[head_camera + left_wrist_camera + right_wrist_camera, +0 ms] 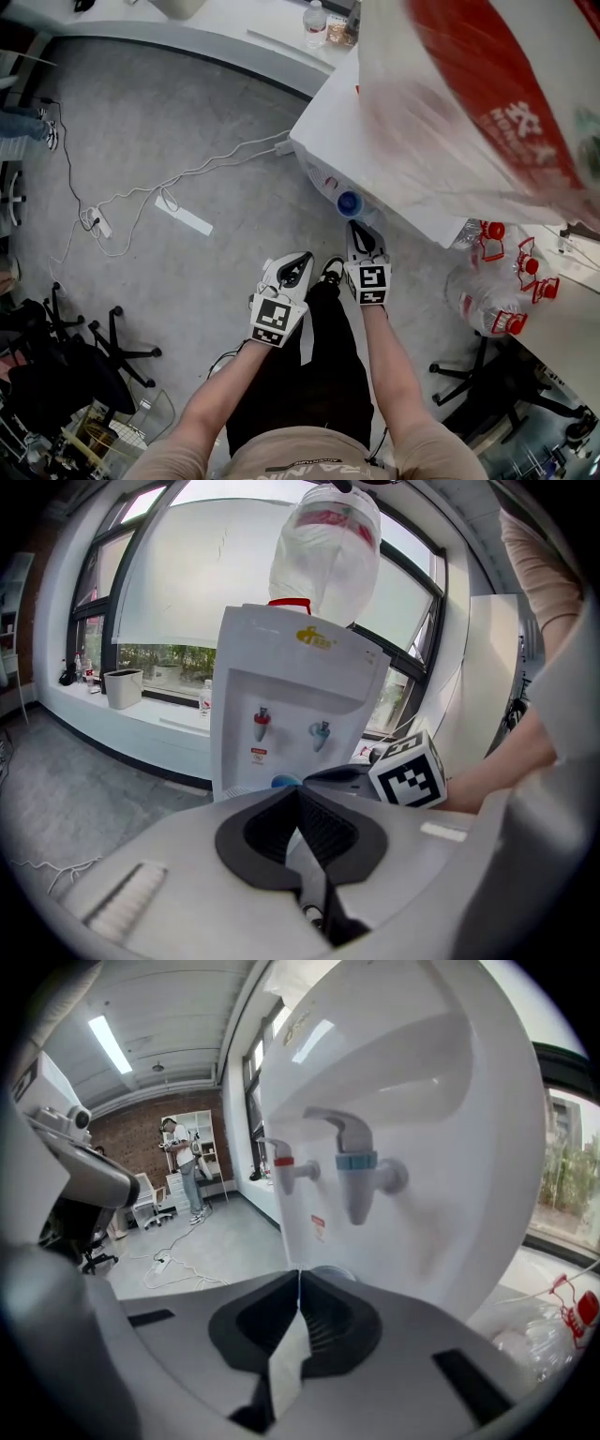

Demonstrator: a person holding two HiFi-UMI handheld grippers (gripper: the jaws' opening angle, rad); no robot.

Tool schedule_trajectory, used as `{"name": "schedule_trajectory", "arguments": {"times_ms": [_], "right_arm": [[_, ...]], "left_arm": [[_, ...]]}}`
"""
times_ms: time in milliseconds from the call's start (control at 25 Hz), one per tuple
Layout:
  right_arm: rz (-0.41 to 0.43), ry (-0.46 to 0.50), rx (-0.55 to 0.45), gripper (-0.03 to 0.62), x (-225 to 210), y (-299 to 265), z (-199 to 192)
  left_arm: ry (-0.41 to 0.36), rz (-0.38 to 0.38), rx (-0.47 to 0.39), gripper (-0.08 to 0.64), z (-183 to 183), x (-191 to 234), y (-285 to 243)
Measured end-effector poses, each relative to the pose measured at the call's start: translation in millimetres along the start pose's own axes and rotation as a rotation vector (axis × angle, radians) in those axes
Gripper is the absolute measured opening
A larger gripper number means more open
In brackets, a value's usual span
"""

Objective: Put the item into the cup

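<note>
- Grey office floor (187,122) runs under me, with a white power strip (183,214) and loose cables lying on it to the far left.
- Ahead stands a white water dispenser (375,131), its upturned bottle wrapped in a clear plastic bag (469,94) with red print.
- I hold the left gripper (302,257) low in front of my legs, its jaws pressed together with nothing between them. Its own view (300,794) looks at the dispenser's front.
- The right gripper (359,227) is just to its right and a little farther forward, nearer the dispenser. Its jaws (298,1279) are also closed and empty.
- A red tap (286,1171) and a blue tap (356,1171) stick out side by side just beyond the right gripper's tips.
- A round blue object (349,202) sits below the taps at the dispenser's front. I cannot tell whether it is the cup.
- I cannot pick out the item in any view, so I cannot give its long axis or heading.
- Empty red-capped bottles (497,281) lie piled on the right.
</note>
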State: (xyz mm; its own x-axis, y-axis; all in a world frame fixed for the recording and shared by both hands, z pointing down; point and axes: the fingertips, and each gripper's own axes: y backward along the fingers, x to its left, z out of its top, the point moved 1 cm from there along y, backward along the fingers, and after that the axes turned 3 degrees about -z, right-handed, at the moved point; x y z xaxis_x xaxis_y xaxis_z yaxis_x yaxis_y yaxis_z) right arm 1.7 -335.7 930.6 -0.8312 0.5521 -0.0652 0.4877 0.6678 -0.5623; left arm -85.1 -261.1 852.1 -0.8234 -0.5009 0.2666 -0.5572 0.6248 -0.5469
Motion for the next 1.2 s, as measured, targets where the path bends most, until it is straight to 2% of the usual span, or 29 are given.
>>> {"name": "schedule_trajectory", "arguments": {"times_ms": [200, 480, 640, 920, 1200], "right_arm": [[0.059, 0.002, 0.013, 0.012, 23, 33, 19], [0.131, 0.009, -0.067, 0.011, 54, 110, 106], [0.124, 0.007, -0.103, 0.011, 54, 151, 156], [0.085, 0.029, -0.160, 0.011, 51, 197, 213], [0.024, 0.031, -0.251, 0.011, 33, 236, 267]], "left_arm": [[-0.015, -0.027, -0.031, 0.008, 29, -9, 8], [-0.080, -0.062, -0.062, 0.008, 92, -26, 45], [-0.094, -0.055, -0.091, 0.008, 135, -37, 74], [-0.056, -0.056, -0.166, 0.008, 192, -55, 107], [-0.146, -0.079, -0.232, 0.008, 250, -77, 131]]}}
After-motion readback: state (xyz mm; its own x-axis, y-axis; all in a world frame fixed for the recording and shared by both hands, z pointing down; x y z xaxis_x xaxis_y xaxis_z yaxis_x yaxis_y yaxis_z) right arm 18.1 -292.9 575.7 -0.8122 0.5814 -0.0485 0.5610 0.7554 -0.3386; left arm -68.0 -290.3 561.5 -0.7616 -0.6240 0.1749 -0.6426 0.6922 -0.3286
